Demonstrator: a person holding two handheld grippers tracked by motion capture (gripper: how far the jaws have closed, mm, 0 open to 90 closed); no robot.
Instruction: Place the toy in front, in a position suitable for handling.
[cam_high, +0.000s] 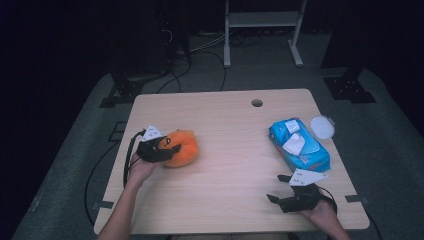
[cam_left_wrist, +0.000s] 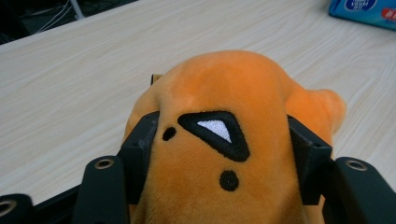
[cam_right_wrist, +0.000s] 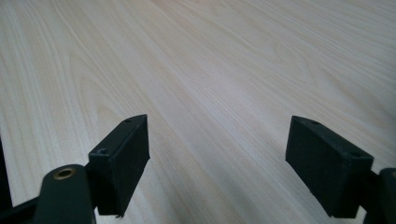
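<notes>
An orange plush toy (cam_high: 182, 147) with a black and white stitched eye lies on the left part of the wooden table (cam_high: 225, 175). My left gripper (cam_high: 167, 147) is shut on it, coming at it from the left. In the left gripper view both black pads press into the sides of the plush toy (cam_left_wrist: 224, 84), which bulges up between them at my left gripper (cam_left_wrist: 224, 140). Near the table's front right corner my right gripper (cam_high: 277, 189) rests low, pointing left. Its jaws stand wide apart over bare wood in the right gripper view (cam_right_wrist: 217, 149), with nothing between them.
A blue pack of wet wipes (cam_high: 299, 145) lies at the right, just beyond my right gripper, and its corner also shows in the left gripper view (cam_left_wrist: 364, 11). A round white lid (cam_high: 322, 126) sits by the right edge. A cable hole (cam_high: 257, 103) is near the far edge.
</notes>
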